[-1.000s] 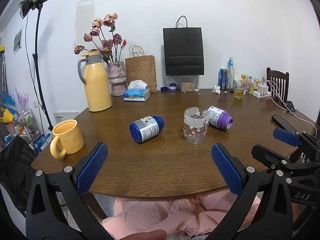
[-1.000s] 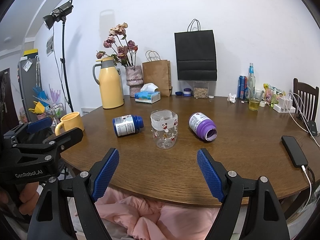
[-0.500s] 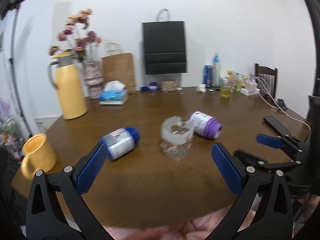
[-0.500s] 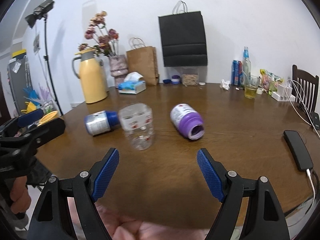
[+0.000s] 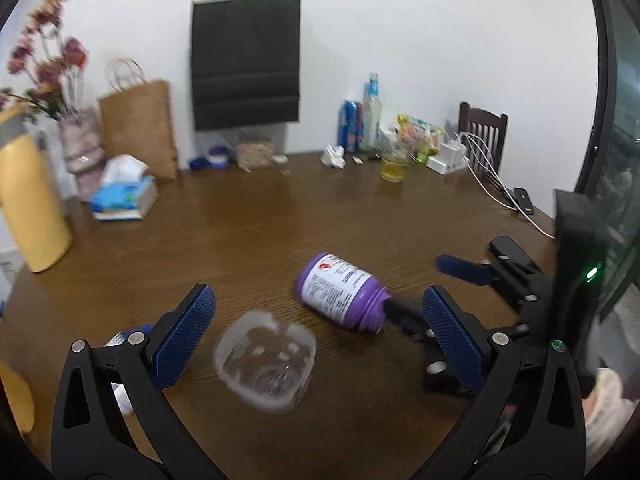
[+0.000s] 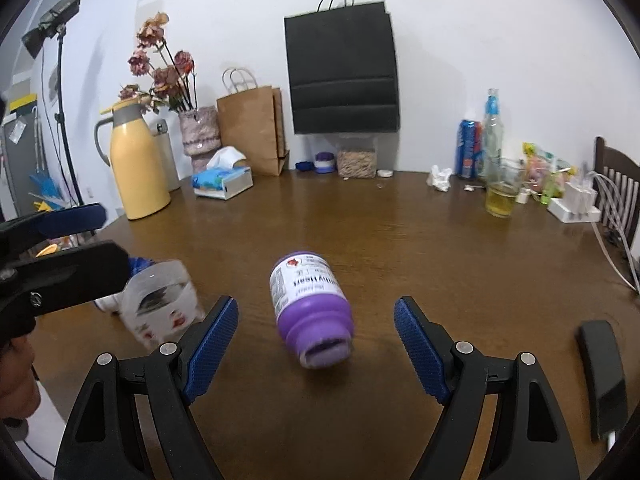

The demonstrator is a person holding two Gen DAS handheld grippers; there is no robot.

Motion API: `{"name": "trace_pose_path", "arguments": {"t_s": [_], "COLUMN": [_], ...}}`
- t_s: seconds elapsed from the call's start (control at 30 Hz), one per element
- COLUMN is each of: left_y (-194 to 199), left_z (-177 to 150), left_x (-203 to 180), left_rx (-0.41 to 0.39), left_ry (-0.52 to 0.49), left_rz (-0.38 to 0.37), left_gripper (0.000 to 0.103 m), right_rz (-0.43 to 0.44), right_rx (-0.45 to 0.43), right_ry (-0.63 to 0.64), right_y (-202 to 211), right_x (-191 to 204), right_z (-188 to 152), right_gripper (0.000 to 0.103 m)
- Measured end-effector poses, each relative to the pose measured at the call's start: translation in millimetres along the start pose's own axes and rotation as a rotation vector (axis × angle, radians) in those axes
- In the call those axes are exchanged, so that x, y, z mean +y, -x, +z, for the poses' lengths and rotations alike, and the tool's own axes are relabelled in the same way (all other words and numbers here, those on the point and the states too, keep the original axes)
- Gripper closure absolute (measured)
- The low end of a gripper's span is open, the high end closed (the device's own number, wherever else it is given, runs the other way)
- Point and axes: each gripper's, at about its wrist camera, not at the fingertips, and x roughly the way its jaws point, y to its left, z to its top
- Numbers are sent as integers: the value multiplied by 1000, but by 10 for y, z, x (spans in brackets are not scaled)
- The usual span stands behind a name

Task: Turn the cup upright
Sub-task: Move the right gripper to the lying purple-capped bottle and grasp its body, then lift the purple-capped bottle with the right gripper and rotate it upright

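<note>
The left gripper was spread wide with nothing held; the clear cup sat on the table between its fingers, nearer the left one, blurred, its orientation unclear. Only this view showed the black device with a green light beyond the right finger.

The right gripper was equally wide and empty, with the purple bottle lying on its side between its fingers, cap toward the camera. There the cup stood just outside the left finger, partly behind the left gripper's arm. Only this view showed the lamp stand and the phone.

Farther off stood a yellow thermos, tissue box, brown bag and black bag. The bottle's label print was too blurred to read.
</note>
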Motion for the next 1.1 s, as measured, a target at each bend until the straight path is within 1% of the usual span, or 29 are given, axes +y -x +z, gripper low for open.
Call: {"name": "trace_pose_path", "arguments": {"t_s": [0.03,0.1,0.17,0.23,0.27,0.3,0.33,0.37,0.43,0.47,0.57,0.67,0.77,0.9,0.93,1.0,1.07,1.1], "left_y": [-77,-205,-322,-406,-435,-474,-513,-554,-644,-684,-795,-946,-1191,-1584,-1734,-1948,-2137,-2242], "left_z": [71,165,255,314,339,373,405,433,504,537,653,841,1027,1094,1084,1051,996,959], "left_x": [29,71,150,204,227,248,267,287,342,375,482,587,731,861,887,895,905,909], "left_rx": [11,31,66,77,78,82,85,90,104,113,139,180,230,302,327,369,404,429], "left_ry": [3,10,38,52,58,59,60,61,68,69,64,19,-21,-56,-57,-62,-58,-54], "left_rz": [-11,-12,-5,-5,-8,-10,-6,1,12,13,23,28,26,27,31,32,4,-12], "left_gripper": [1,1,3,3,3,5,8,8,18,19,19,19,19,20,26,32,38,42], "right_rz": [15,38,60,29,28,36,47,49,57,73,83,86,137,217,222,262,277,282], "right_rx": [25,65,104,121,132,146,157,151,154,156,151,129,112,86,83,87,80,76], "right_ry": [11,8,-1,21,45,61,63,63,75,75,88,99,111,157,169,188,193,189], "right_y": [-106,-270,-427,-547,-601,-661,-714,-728,-756,-783,-842,-867,-968,-1257,-1309,-1420,-1460,-1469], "right_x": [-4,-22,-61,-57,-35,-29,-30,-34,-30,-46,-96,-176,-226,-158,-138,-96,-86,-94], "right_z": [34,69,82,79,65,51,43,49,77,98,192,348,565,766,789,830,852,856], "right_gripper": [19,19,19,19,20,31,38,38,38,38,39,39,41,42,42,44,45,45]}}
